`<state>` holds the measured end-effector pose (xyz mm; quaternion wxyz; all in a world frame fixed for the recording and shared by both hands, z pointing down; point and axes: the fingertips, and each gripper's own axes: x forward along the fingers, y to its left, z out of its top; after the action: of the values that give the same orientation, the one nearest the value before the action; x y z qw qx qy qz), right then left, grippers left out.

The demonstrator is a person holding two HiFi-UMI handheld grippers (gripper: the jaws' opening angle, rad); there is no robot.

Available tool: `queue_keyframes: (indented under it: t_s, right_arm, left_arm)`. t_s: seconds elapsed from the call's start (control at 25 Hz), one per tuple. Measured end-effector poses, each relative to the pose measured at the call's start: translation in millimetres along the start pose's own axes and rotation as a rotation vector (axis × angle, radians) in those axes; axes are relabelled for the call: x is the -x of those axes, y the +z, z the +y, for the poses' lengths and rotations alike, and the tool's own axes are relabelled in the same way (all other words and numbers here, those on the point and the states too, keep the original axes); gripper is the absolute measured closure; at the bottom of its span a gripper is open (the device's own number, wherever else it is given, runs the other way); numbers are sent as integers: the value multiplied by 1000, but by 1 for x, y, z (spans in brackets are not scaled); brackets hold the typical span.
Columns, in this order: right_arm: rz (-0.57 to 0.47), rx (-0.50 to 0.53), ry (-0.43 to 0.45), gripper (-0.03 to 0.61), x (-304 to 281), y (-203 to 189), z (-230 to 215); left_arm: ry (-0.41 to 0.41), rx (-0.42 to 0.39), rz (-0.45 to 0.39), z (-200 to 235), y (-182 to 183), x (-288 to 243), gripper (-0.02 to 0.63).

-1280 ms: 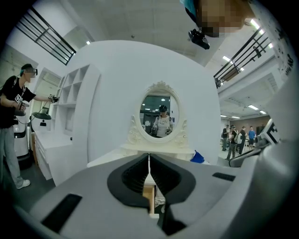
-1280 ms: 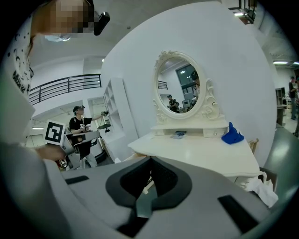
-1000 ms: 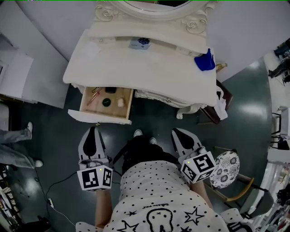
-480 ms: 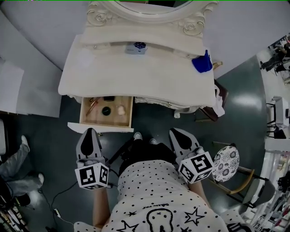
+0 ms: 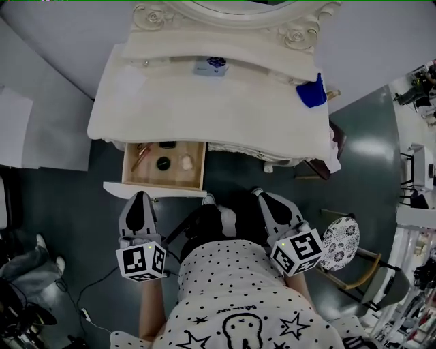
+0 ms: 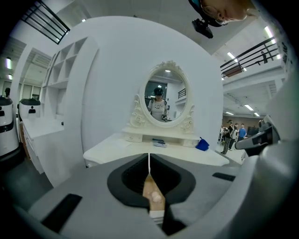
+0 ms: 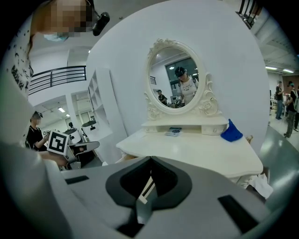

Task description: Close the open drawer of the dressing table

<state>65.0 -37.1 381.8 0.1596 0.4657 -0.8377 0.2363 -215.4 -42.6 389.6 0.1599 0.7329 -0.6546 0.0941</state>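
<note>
The white dressing table [image 5: 225,112] has its left drawer [image 5: 146,178] pulled out, showing a wooden floor with a dark round lid, a pale lump and reddish sticks. My left gripper [image 5: 139,198] is shut and empty, its tip just short of the white drawer front [image 5: 122,187], left of the front's middle. In the left gripper view the jaws [image 6: 149,156] meet, and the drawer's wood [image 6: 148,186] shows in the hollow below them. My right gripper [image 5: 261,195] also looks shut and empty, beneath the table's front edge; its jaws [image 7: 151,160] meet in the right gripper view.
On the tabletop lie a blue cloth [image 5: 312,93] and a small patterned box [image 5: 211,65], below the oval mirror [image 5: 231,5]. A stool with a patterned seat [image 5: 339,244] stands at my right. White panels [image 5: 41,129] stand at the left; a cable [image 5: 92,276] crosses the floor.
Both grippers came closer to the table; the left one's tip now nearly reaches the drawer front. A person's legs at the left have dropped toward the lower corner.
</note>
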Motion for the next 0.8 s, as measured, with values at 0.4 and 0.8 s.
queue_keyframes:
  t_s: [0.4,0.8]
  right_arm:
    - [26,22,30,569,-10,6,-9]
    - [39,41,28,569,-12,4,-12]
  left_arm:
    - [72,-114,294,38,-89,-1,598]
    - [28,-21,647,60,-231,-13,459]
